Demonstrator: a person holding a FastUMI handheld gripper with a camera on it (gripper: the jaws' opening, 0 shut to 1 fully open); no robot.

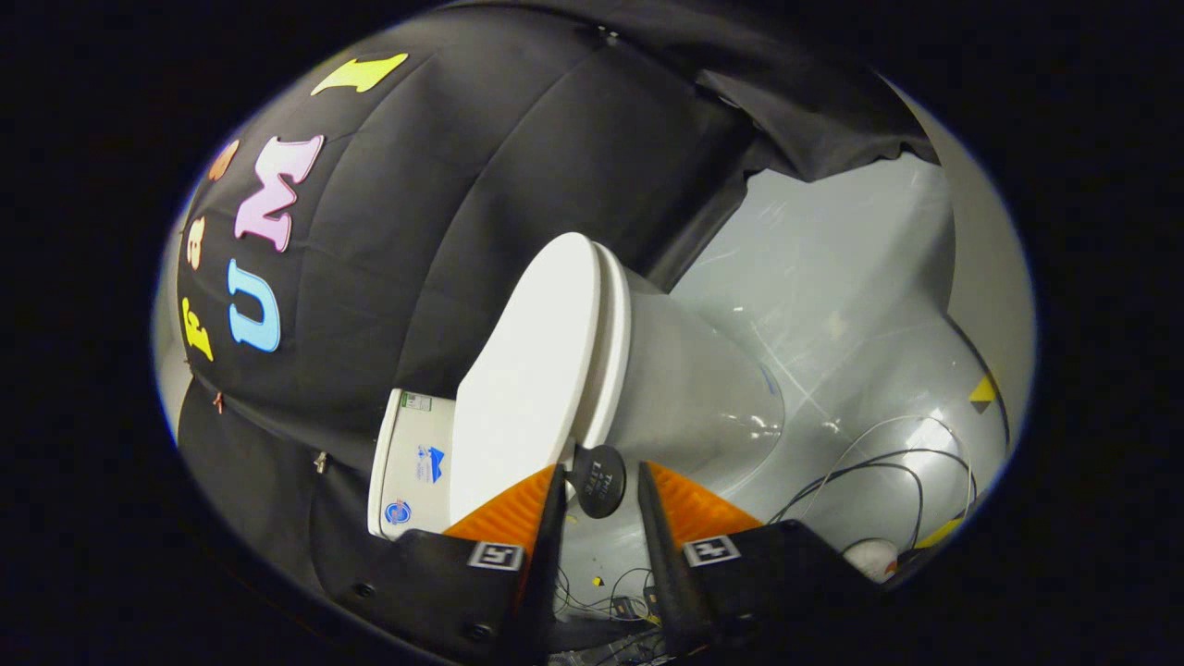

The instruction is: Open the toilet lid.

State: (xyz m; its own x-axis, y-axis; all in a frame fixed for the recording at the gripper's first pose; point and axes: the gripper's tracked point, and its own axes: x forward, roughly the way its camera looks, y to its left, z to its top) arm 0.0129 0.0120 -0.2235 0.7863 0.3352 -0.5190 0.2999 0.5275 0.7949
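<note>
The gripper (599,481) stands a little open, its orange fingers (518,513) either side of a black round tab (598,479) on the toilet lid (532,370), not clearly pressing it. The lid lies closed just ahead.

A staged booth rather than a real bathroom: a white toilet (592,370) with its tank (412,462) stands against a draped black cloth wall (481,185) on a glossy grey floor (832,277). Loose cables (888,472) trail across that floor, with what seem yellow tape marks (982,390) near its far edge.
</note>
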